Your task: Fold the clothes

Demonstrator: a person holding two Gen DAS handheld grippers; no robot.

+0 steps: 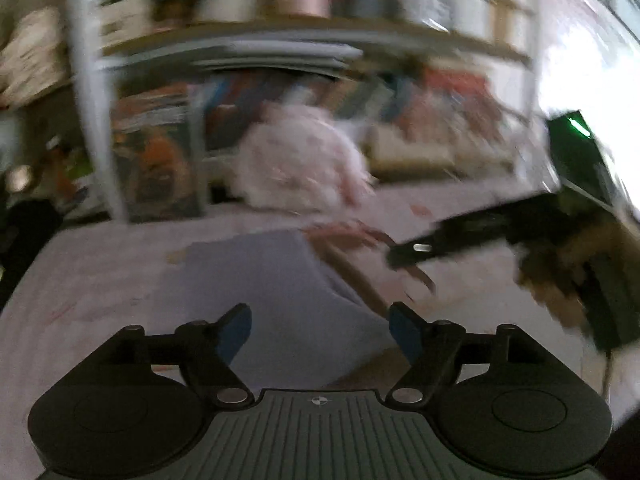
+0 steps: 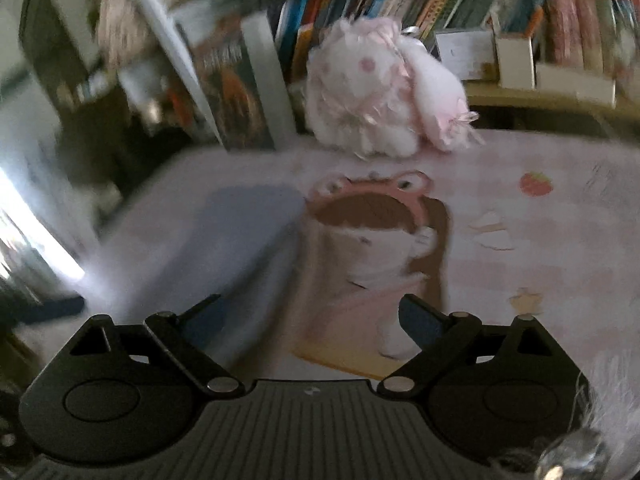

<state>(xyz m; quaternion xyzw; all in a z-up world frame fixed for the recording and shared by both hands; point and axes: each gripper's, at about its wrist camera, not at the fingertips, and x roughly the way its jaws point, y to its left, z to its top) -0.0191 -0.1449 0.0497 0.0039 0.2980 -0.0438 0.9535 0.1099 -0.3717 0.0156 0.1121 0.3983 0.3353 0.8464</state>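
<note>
Both tools, left tool (image 1: 320,334) and right tool (image 2: 310,316), hover open and empty; lavender garment (image 1: 276,280) lies flat just before the plush toy (image 2: 380,88), so pinch near corners squarely

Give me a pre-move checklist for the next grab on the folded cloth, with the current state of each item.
1. Left gripper open: ok, jaws spread with nothing between them.
2. Right gripper open: ok, jaws apart and empty.
3. Pale lavender folded cloth in front of the left gripper: ok, it lies flat on the pink cartoon-print table cover.
4. Cloth edges located: cannot tell, both views are blurred by motion.
5. Fluffy pink-and-white plush toy apart from the cloth: ok, it sits further back by the bookshelf.
6. Right gripper over the cloth: not ok, it looks mostly over the cartoon girl print beside the cloth.
</note>
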